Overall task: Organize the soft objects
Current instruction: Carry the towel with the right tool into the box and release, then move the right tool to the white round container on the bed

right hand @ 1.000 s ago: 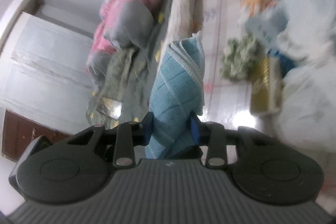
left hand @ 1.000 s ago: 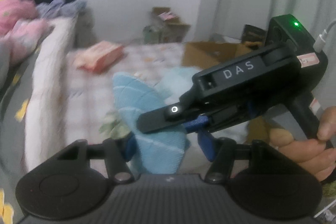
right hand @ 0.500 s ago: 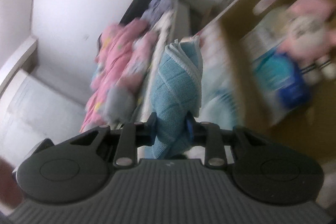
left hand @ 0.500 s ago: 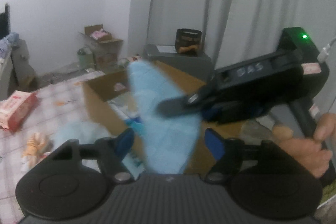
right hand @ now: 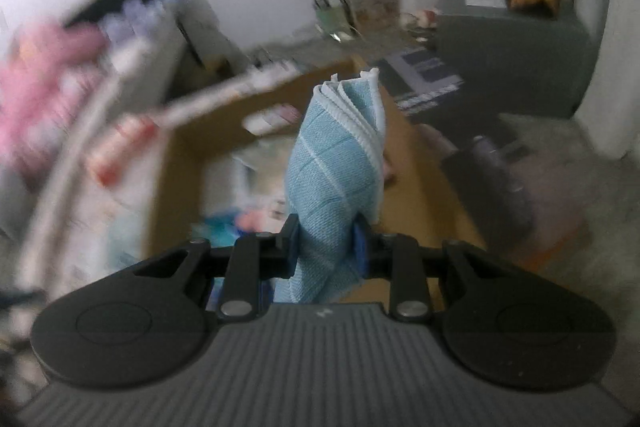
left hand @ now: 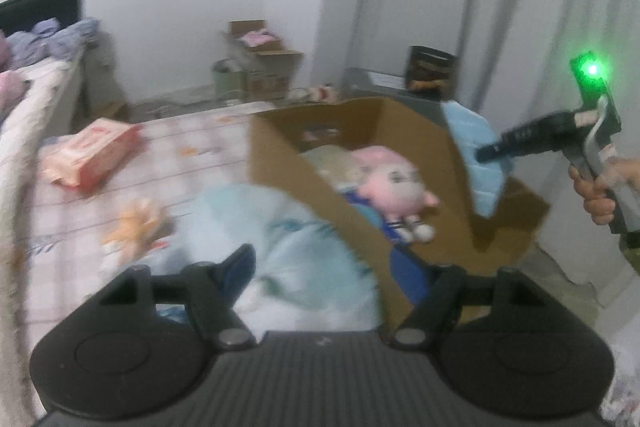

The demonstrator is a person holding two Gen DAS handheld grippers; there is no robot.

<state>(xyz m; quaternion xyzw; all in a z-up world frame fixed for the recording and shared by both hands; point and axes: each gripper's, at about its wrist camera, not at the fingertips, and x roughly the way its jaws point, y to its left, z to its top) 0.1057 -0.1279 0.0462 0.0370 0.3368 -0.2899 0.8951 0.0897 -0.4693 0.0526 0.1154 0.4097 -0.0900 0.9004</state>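
Between the pads of the right gripper [right hand: 325, 237] a folded blue cloth [right hand: 334, 163] is pinched upright above the open cardboard box [left hand: 436, 227], where a pink plush toy [left hand: 390, 183] is seen, while the left gripper [left hand: 326, 269] is held wide with nothing gripped.

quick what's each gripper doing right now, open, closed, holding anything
Left gripper: open, nothing held between its fingers.
Right gripper: shut on the folded blue towel, held above the cardboard box.
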